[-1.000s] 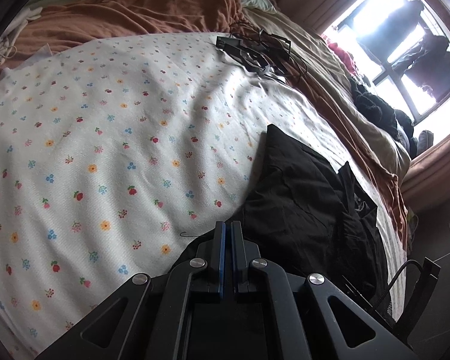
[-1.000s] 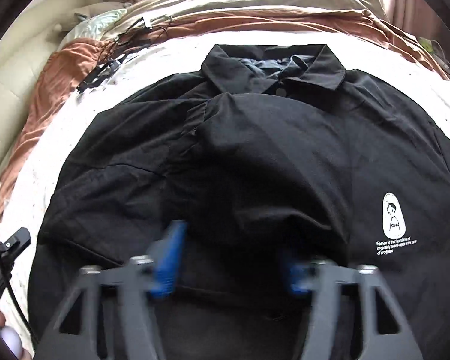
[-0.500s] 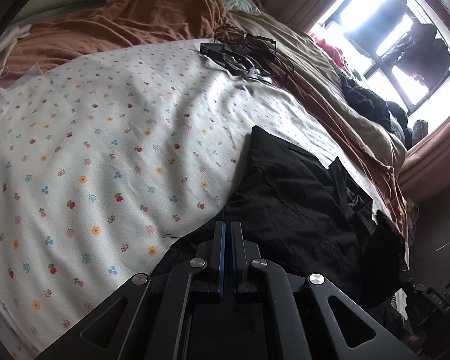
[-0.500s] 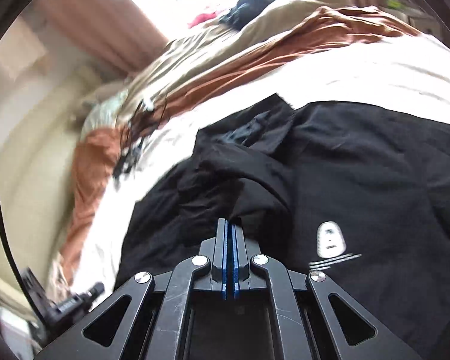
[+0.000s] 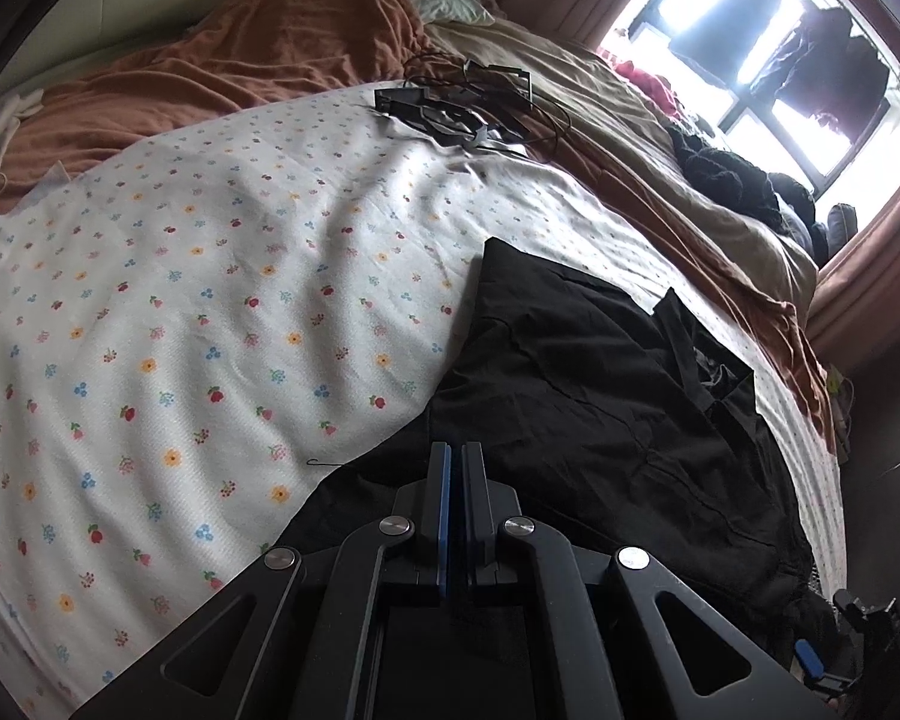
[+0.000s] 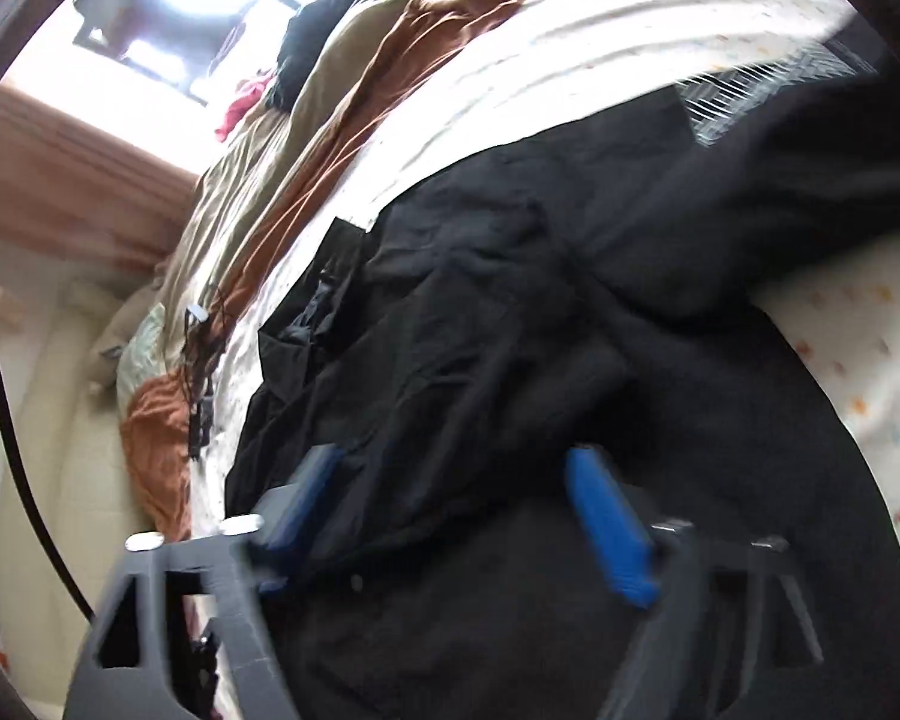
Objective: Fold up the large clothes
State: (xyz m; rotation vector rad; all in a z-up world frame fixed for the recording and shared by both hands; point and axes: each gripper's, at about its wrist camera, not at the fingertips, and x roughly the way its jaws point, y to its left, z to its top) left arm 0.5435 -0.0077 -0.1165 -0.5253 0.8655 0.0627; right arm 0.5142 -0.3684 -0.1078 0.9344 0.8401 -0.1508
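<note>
A black collared shirt (image 5: 600,420) lies on a white floral sheet (image 5: 210,300) on the bed. My left gripper (image 5: 455,462) is shut on the shirt's near edge, where it meets the sheet. In the right wrist view the shirt (image 6: 480,330) is rumpled, with one side folded over the body. My right gripper (image 6: 456,510) hovers over that fold, blurred by motion. Its jaws are opening and its blue pads (image 6: 606,528) stand wide apart. The cloth lies under them and they do not pinch it.
A brown blanket (image 5: 240,78) and a beige cover (image 5: 660,138) are bunched along the far side. A black device with tangled cables (image 5: 456,102) sits on the sheet's far edge. Dark clothes (image 5: 726,180) are piled below a bright window (image 5: 768,48). The bed's edge drops off at the right.
The right gripper closed on the shirt, swung sideways while rolling, and has now let go with its jaws wide. The left gripper stayed shut in place, tilting slightly.
</note>
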